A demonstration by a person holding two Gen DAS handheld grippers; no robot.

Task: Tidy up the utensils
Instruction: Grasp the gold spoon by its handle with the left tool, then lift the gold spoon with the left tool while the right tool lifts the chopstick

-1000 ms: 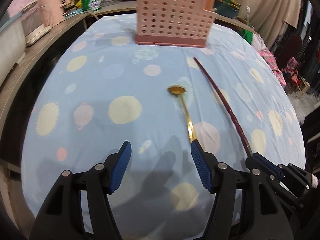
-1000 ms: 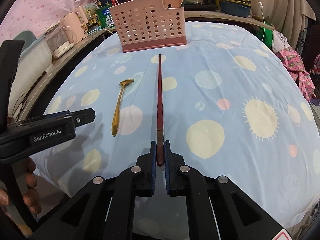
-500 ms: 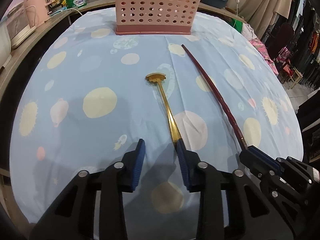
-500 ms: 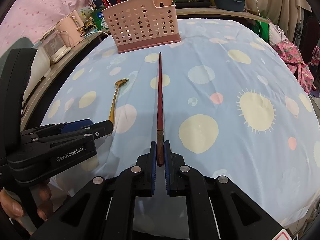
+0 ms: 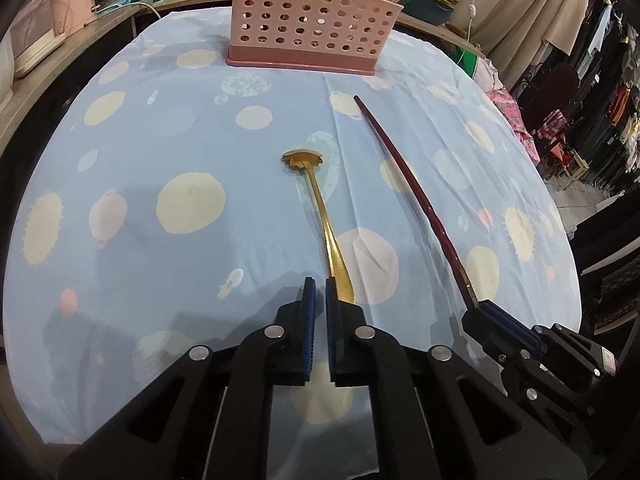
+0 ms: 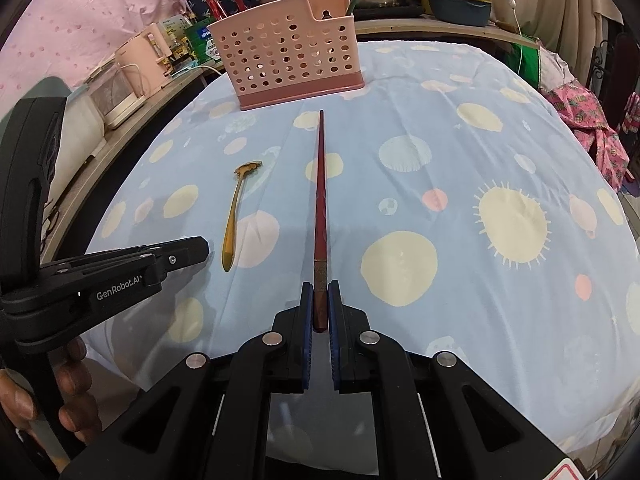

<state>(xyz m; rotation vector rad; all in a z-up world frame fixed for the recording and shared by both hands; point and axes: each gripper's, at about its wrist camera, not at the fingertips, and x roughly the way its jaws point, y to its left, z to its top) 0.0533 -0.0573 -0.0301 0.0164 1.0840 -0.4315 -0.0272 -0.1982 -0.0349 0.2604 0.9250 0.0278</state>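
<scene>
Our right tongs (image 6: 319, 306) pinch the long dark red chopstick (image 6: 320, 200). Our left tongs (image 5: 319, 294) are almost closed beside the thin gold spoon (image 5: 320, 216), which may slip away untouched.

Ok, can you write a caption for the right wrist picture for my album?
Right tool shut on a red chopstick pointing at the pink basket, gold spoon lying alongside.

Spoon (image 5: 320, 216) lies left of chopstick (image 5: 412, 196) on the tablecloth (image 5: 160, 160); basket (image 5: 312, 16) stands behind, seemingly empty.
</scene>
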